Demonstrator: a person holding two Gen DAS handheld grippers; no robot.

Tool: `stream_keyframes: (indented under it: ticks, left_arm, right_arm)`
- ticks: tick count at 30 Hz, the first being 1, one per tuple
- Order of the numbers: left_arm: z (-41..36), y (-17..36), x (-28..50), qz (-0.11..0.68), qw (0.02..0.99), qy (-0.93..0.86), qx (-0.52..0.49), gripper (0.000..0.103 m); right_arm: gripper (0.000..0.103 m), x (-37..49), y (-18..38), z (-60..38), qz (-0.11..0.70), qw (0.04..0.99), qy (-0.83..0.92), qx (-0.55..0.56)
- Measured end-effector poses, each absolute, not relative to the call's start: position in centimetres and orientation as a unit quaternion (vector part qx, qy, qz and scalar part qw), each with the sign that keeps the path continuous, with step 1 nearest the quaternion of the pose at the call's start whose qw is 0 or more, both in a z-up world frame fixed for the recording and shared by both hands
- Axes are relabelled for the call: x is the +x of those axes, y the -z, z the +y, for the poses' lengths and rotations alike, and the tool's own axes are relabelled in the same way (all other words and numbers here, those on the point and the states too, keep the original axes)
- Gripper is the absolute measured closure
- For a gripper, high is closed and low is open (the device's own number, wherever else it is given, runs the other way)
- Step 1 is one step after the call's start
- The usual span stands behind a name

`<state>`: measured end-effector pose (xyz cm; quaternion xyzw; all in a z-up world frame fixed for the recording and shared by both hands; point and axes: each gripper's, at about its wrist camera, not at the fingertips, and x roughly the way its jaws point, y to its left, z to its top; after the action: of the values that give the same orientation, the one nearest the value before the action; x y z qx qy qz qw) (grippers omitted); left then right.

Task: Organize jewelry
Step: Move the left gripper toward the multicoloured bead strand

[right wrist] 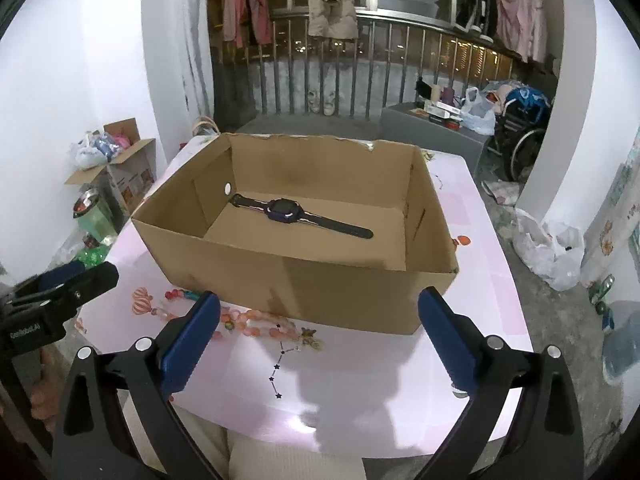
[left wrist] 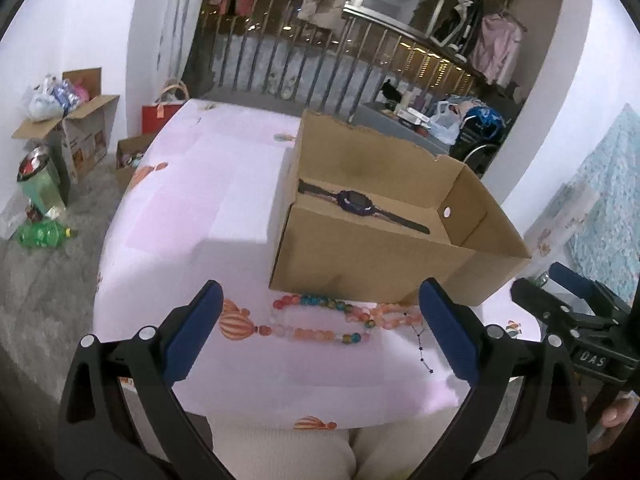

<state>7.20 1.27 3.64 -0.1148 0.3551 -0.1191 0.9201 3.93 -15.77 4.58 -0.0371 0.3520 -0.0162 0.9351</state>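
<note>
Looking maybe halfway: watch [right wrist: 303, 216] already boxed in the cardboard box [right wrist: 320, 276], bead necklace [left wrist: 320, 320] left on the tabletop [left wrist: 208, 208], both grippers' fingers [left wrist: 196, 332] spread, empty.

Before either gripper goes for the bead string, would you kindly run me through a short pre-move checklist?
1. Left gripper open, nothing between its fingers: ok.
2. Right gripper open and empty: ok.
3. Orange and teal bead string lies on the pink table, in front of the left gripper: ok.
4. Brown cardboard box open-topped, with free floor beside the dark purple wristwatch: ok.
5. Thin black star-charm chain free of the beads: cannot tell, their ends overlap.
</note>
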Motion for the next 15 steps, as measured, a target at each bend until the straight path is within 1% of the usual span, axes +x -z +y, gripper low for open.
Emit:
stream_keyframes:
  ticks: [6,15]
  left_arm:
    - [0.8,-3.2,7.3,0.349,0.918,0.151,-0.113,0.008]
    - [0.8,-1.6,7.7,0.342,0.920,0.162,-0.103,0.008]
  right_arm:
    - [0.006,3.9,-4.2,-15.2,0.350,0.936,-0.005,-0.029]
    - [0.006,3.9,-3.4,-14.6,0.341,0.938,-0.014,-0.064]
